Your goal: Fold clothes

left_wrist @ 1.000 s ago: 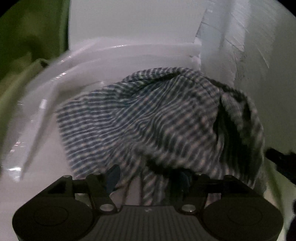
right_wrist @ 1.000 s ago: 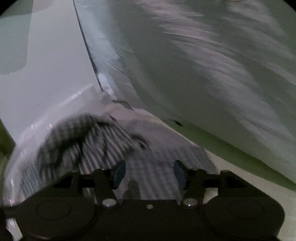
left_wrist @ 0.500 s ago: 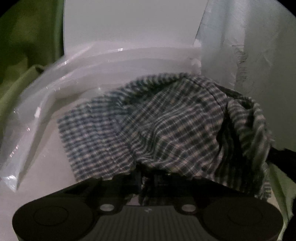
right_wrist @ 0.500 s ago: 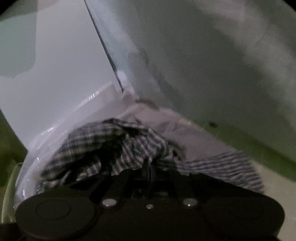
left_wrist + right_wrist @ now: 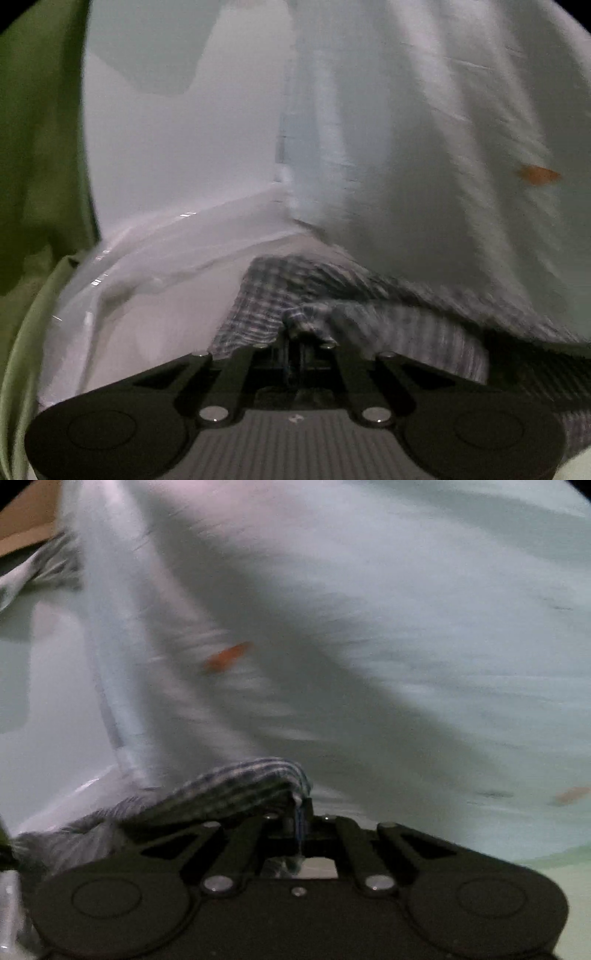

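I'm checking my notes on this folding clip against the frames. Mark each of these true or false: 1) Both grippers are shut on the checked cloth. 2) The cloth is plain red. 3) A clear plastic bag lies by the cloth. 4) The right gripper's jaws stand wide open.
1) Both grippers are shut on the checked cloth. True: the left gripper and the right gripper each pinch a fold of the checked cloth.
2) The cloth is plain red. False: it is a dark and white check.
3) A clear plastic bag lies by the cloth. True: the plastic bag shows left of it in the left wrist view.
4) The right gripper's jaws stand wide open. False: they are closed on cloth.
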`<state>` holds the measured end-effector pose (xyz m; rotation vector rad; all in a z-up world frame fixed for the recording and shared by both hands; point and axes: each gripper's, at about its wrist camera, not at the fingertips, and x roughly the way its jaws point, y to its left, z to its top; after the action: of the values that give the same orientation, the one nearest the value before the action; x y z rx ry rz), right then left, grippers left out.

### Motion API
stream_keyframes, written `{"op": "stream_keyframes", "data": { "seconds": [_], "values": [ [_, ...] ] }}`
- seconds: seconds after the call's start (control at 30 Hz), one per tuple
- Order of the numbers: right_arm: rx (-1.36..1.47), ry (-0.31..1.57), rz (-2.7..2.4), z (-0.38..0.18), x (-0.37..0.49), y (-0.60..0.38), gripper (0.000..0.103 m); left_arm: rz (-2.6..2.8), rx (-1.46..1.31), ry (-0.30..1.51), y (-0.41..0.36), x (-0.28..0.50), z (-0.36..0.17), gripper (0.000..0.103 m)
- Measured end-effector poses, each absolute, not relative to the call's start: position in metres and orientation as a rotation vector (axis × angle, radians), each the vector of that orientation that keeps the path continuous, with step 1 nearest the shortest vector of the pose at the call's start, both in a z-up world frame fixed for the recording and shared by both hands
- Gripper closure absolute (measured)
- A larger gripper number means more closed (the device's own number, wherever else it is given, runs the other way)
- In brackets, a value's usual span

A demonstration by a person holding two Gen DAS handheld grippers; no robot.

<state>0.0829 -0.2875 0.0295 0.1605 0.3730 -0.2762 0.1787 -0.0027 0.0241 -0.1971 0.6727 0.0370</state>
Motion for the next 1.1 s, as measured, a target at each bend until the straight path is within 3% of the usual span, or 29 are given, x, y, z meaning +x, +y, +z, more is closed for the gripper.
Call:
{"op": "stream_keyframes", "data": {
  "seconds": [0.4,0.7,0.83,1.1],
  "values": [
    [0.297,0.38,-0.722,0.038,-0.164,-0.446,0.102,-0.261,-0.117,0.751,-0.162,0.076,0.015,0.098],
    [0.421,0.627,-0.735,-0.027,-0.224,-0.49,0.097,-0.293,-0.019,0.824,-0.211,0.025,-0.008,0.086],
    [0.432,0.653,-0.694,-0.03,-0.227,-0.501,0.073,-0.248,-0.017,0.845,-0.204,0.018,-0.012,0.073],
    [0.454,0.568,-0.702,-0.021,-0.231,-0.501,0.051,-0.175,0.007,0.871,-0.18,0.013,-0.014,0.053]
  ]
}}
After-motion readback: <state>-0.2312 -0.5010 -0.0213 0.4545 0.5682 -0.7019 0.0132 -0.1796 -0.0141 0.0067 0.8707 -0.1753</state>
